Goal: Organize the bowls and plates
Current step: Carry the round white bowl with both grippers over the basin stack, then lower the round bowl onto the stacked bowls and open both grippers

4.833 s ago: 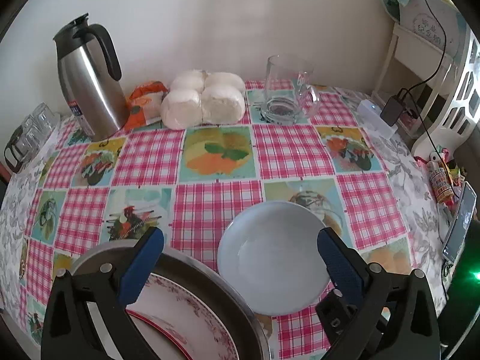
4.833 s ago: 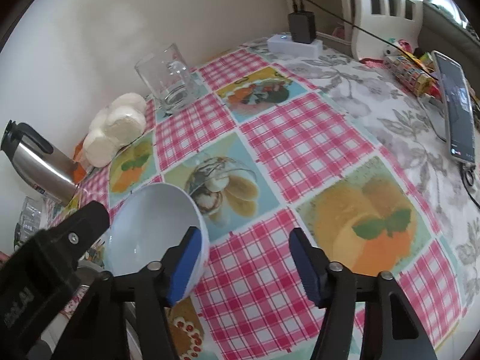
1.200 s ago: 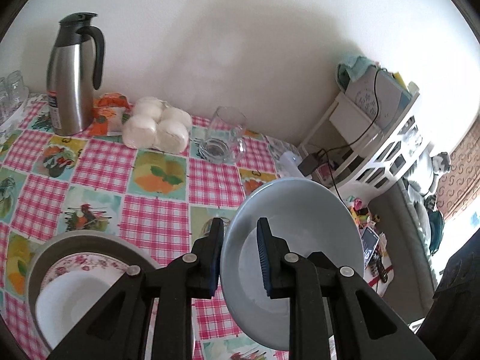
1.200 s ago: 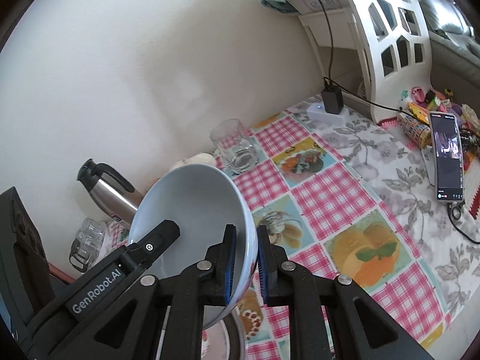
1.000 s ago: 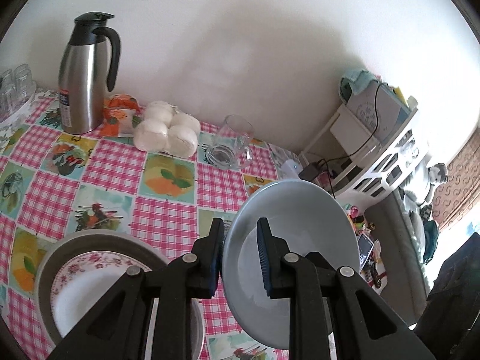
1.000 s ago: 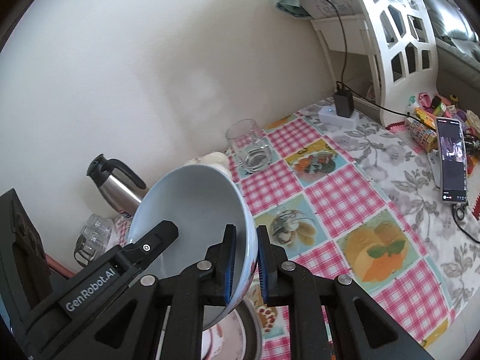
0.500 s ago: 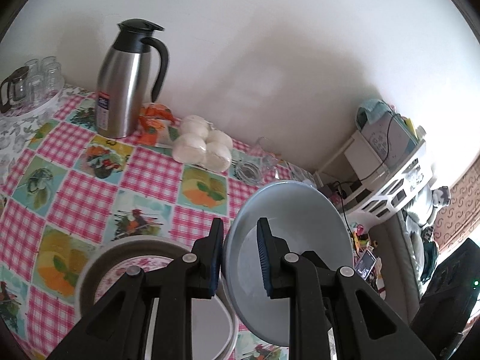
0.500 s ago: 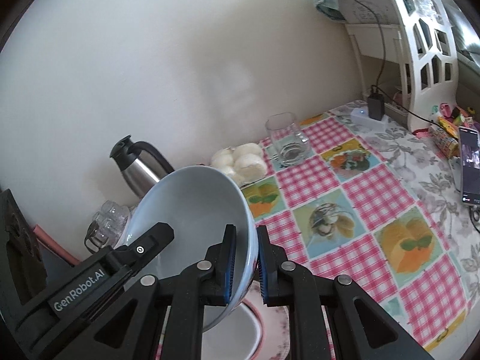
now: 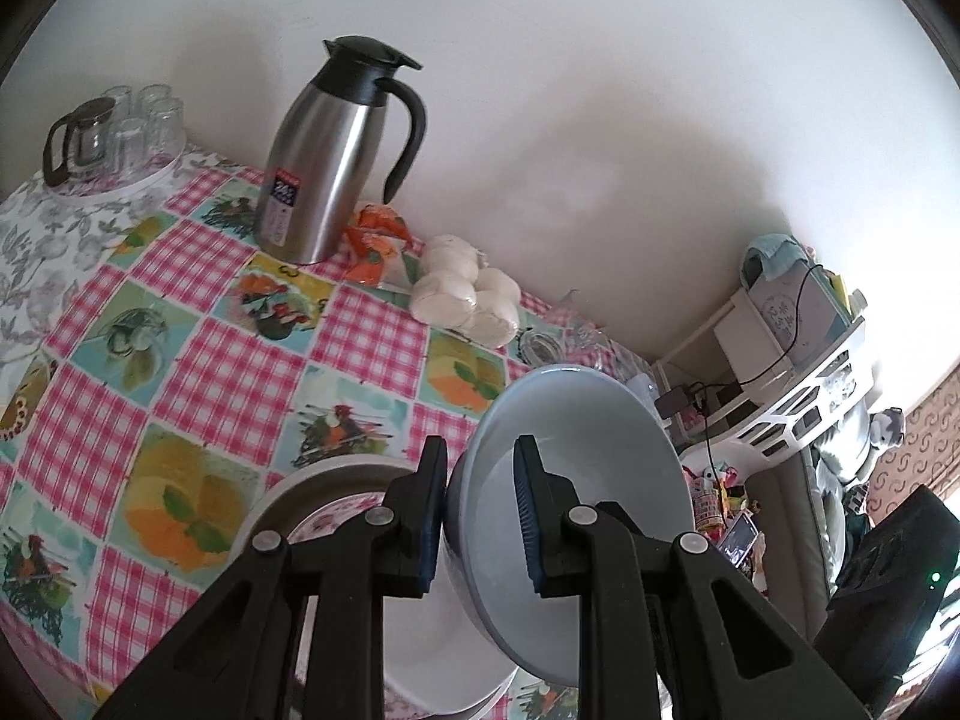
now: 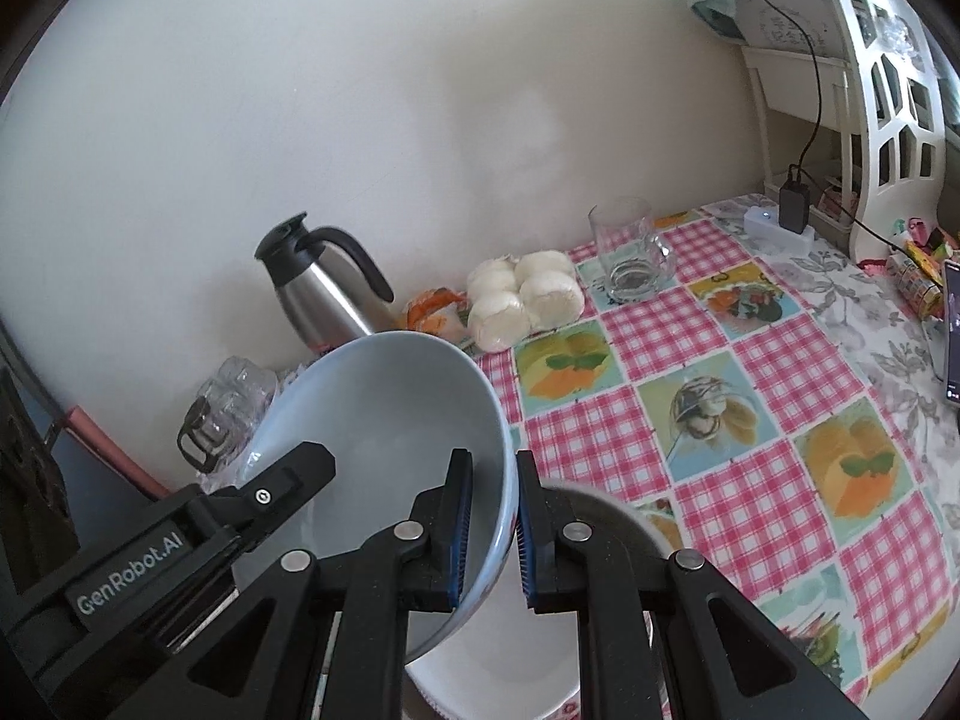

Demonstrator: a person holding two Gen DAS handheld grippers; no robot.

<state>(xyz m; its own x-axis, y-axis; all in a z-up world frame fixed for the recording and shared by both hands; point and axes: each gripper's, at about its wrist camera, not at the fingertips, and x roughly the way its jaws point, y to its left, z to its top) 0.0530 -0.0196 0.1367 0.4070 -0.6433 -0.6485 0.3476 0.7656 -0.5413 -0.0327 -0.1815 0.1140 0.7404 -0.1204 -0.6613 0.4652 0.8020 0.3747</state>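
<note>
Two tongs, left tongs (image 9: 477, 516), right tongs (image 10: 493, 531), clamping blue bowl (image 10: 384, 432) rim

**Bowl held at two edges above the dishes**

The right gripper (image 10: 493, 525) pinches the pale blue bowl (image 10: 390, 432) at its four o'clock rim; the left gripper (image 10: 300, 480) grips it at eight. A steel jug (image 10: 318, 291) stands at eleven o'clock, buns (image 10: 522, 300) at one.

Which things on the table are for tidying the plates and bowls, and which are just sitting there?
For the job: pale blue bowl, held by both grippers; flowered plate in the grey dish.

Just sitting there: steel jug, white buns, glass mug, small glasses, phone.
</note>
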